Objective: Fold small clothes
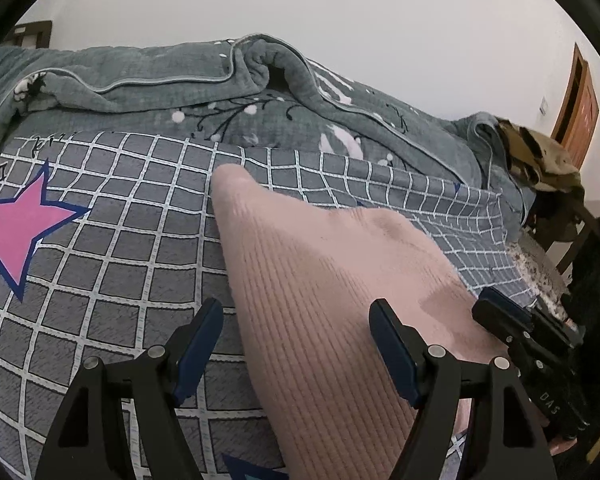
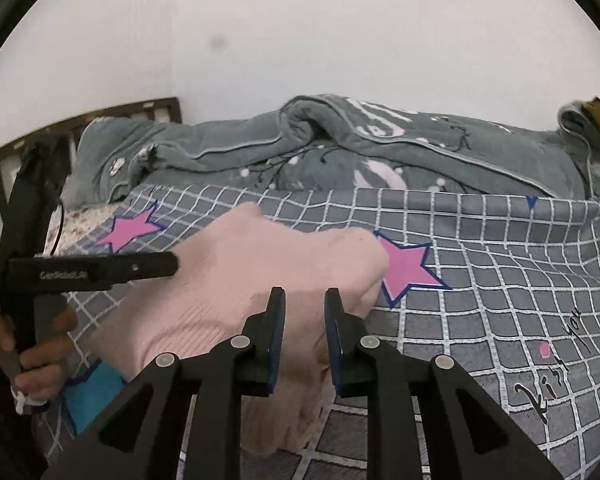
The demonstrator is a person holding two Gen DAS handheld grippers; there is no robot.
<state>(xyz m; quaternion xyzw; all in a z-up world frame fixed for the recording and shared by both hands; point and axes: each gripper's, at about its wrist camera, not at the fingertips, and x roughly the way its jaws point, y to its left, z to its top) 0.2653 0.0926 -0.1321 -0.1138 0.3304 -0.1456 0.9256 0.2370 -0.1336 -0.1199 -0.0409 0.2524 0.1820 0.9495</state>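
L gripper (image 1: 296, 312): jaws wide apart, nothing between them. The pink ribbed garment (image 1: 324, 288) runs up through the gap, but neither pad looks closed on it. R gripper (image 2: 305, 300): jaws close together w/ a narrow gap; whether any cloth is pinched there, can't tell, since the fabric sits just under and behind the tips.

Garment lies bunched on the grid bedsheet (image 2: 480, 280), long axis pointing away from the person, one end humped near a pink star print (image 2: 404, 268). Rumpled grey-green quilt (image 1: 140, 92) sits behind it against the wall.

Risks, as I judge: the knit is soft and stretchy, so a one-sided pull would prob skew the fold. Closing low could grab bedsheet w/ the garment. The hump may trap a crease if folded over unflattened. Grippers are near each other, so a clash is possible.
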